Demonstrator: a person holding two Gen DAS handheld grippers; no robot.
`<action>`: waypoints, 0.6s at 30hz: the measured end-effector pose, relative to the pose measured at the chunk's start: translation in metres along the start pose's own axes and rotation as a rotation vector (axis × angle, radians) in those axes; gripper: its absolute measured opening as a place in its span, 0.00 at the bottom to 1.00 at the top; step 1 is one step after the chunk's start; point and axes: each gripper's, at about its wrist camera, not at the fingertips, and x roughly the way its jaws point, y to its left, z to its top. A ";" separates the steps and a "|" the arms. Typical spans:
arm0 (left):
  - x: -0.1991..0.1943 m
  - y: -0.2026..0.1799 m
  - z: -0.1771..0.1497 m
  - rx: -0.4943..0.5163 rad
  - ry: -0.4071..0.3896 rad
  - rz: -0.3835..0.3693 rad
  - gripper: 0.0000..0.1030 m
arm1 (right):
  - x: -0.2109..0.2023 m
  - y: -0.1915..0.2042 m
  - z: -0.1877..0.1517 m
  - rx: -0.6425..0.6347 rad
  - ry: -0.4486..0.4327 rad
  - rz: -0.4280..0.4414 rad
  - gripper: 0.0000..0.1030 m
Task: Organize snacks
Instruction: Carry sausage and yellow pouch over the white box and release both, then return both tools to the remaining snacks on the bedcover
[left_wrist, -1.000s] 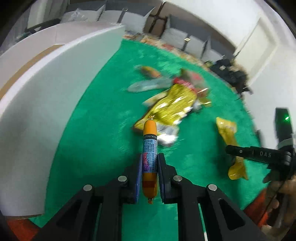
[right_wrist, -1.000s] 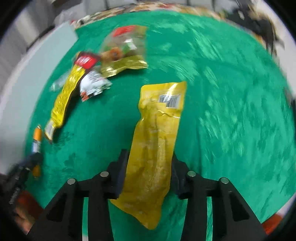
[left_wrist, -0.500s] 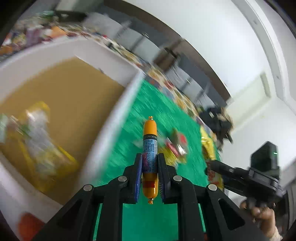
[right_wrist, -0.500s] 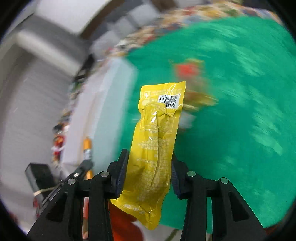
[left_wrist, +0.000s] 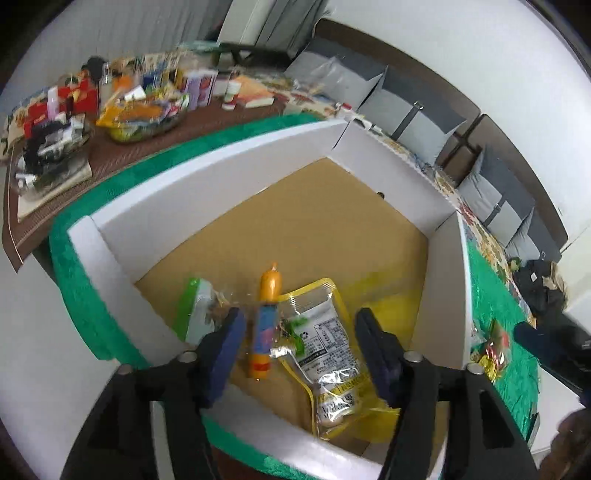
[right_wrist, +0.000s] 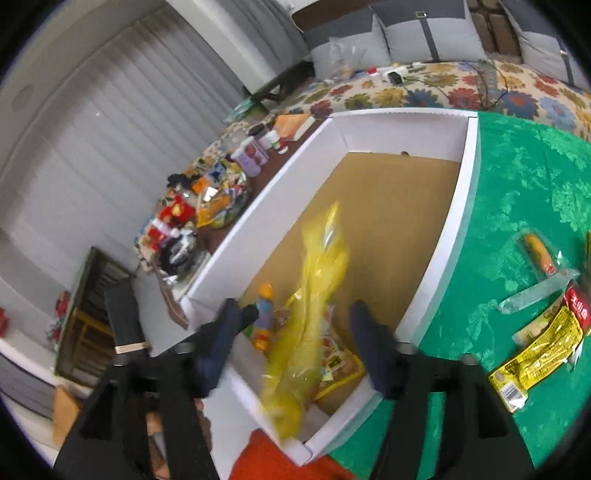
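The left gripper (left_wrist: 299, 343) was tipped downward over the near end of the white box (left_wrist: 207, 184), its jaws spread wide and holding nothing. Between them, touching neither finger, the orange sausage stick (left_wrist: 264, 325) stood nearly upright over the box's brown floor; whether it rested on anything could not be told. A green-edged packet (left_wrist: 195, 310) lay just to its left, and a clear-and-yellow pouch (left_wrist: 328, 350) just to its right.

The right gripper (right_wrist: 295, 343) pointed down over the same near corner, its jaws likewise wide apart. The yellow snack bag (right_wrist: 314, 310), blurred, hung between the fingers, free of both, above the packets in the box. The sausage stick (right_wrist: 264, 314) showed beside its left finger (right_wrist: 221, 339).

Outside the box, on the green cloth (right_wrist: 517, 177), lay a yellow wrapper (right_wrist: 539, 350), a clear packet (right_wrist: 535, 295) and another orange sausage (right_wrist: 539, 253), well apart from both tools.
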 end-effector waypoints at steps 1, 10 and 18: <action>-0.001 -0.006 -0.003 0.013 -0.005 0.000 0.79 | -0.003 -0.008 -0.005 -0.016 -0.006 -0.017 0.67; -0.019 -0.128 -0.062 0.258 0.078 -0.279 0.85 | -0.077 -0.174 -0.127 -0.122 -0.029 -0.556 0.71; 0.038 -0.260 -0.174 0.515 0.330 -0.318 0.87 | -0.163 -0.272 -0.219 0.077 -0.111 -0.769 0.70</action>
